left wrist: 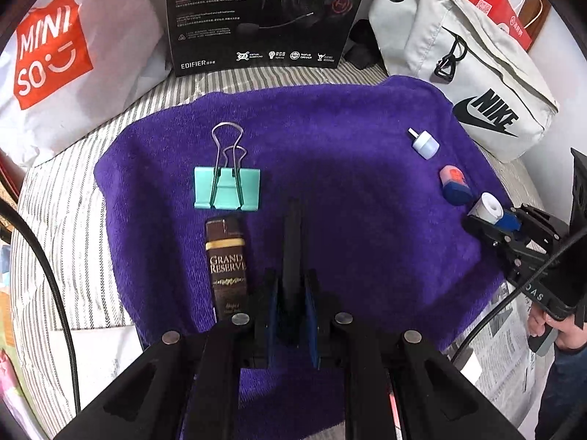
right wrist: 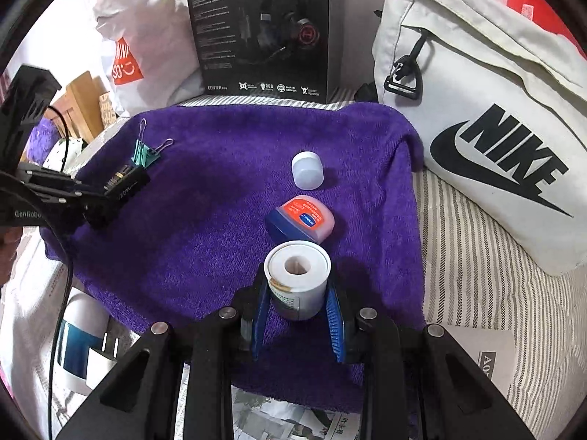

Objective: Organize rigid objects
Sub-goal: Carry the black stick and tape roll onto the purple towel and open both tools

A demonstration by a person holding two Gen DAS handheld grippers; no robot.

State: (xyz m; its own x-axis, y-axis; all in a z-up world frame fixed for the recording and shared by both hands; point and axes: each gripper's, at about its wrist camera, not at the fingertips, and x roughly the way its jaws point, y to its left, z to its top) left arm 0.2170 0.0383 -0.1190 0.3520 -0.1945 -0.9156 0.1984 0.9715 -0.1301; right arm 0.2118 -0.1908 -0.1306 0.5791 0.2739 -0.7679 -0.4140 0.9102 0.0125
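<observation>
Binder clip (left wrist: 227, 187): teal, flat on the purple towel (left wrist: 330, 139), left side.
Brown box (left wrist: 225, 264): just below the clip, beside the left gripper (left wrist: 291, 242), whose jaws are closed on a thin dark object.
Small white bottle (right wrist: 308, 169): lying on the towel's right part.
Vaseline jar (right wrist: 302, 220): blue lid on, just beyond the roll.
White roll (right wrist: 298, 278): clamped between the right gripper's (right wrist: 298, 311) blue pads.
Right view only: roll's hollow core.
Left view only: box lettering.
</observation>
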